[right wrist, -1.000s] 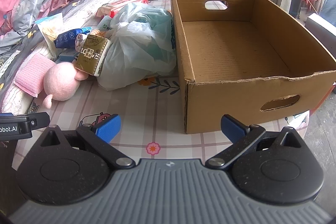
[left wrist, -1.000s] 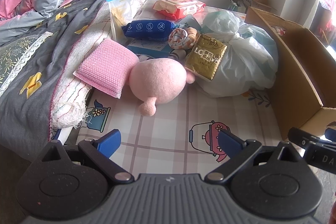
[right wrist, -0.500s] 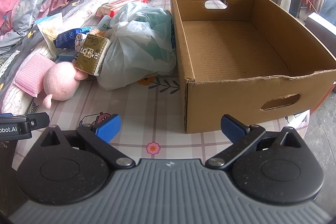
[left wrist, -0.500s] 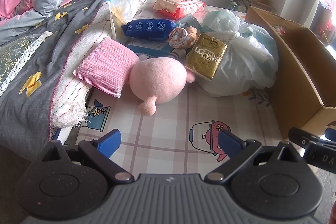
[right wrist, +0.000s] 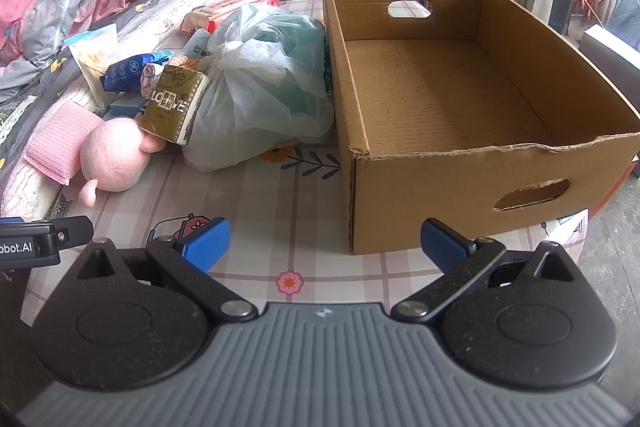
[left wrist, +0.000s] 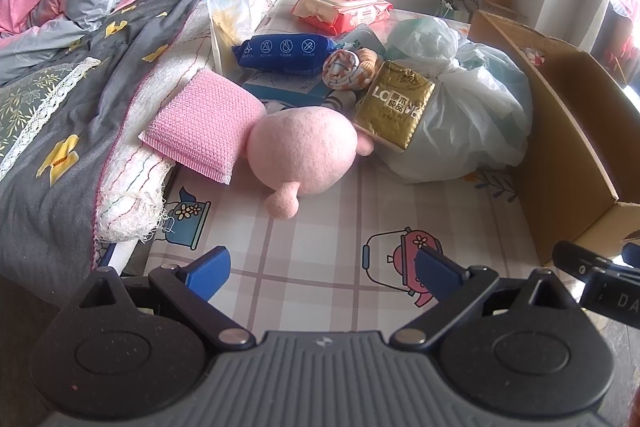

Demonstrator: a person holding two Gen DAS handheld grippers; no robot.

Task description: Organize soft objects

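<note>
Just ahead of our left gripper (left wrist: 322, 273), whose jaws are wide and hold nothing, lies the pink plush toy (left wrist: 302, 155) on the tabletop (left wrist: 320, 227), a bit to the left. Its round body points toward us. Our right gripper (right wrist: 324, 245) is wide too, and faces the empty cardboard box (right wrist: 460, 171). We think the left one is nearer the toy.
</note>
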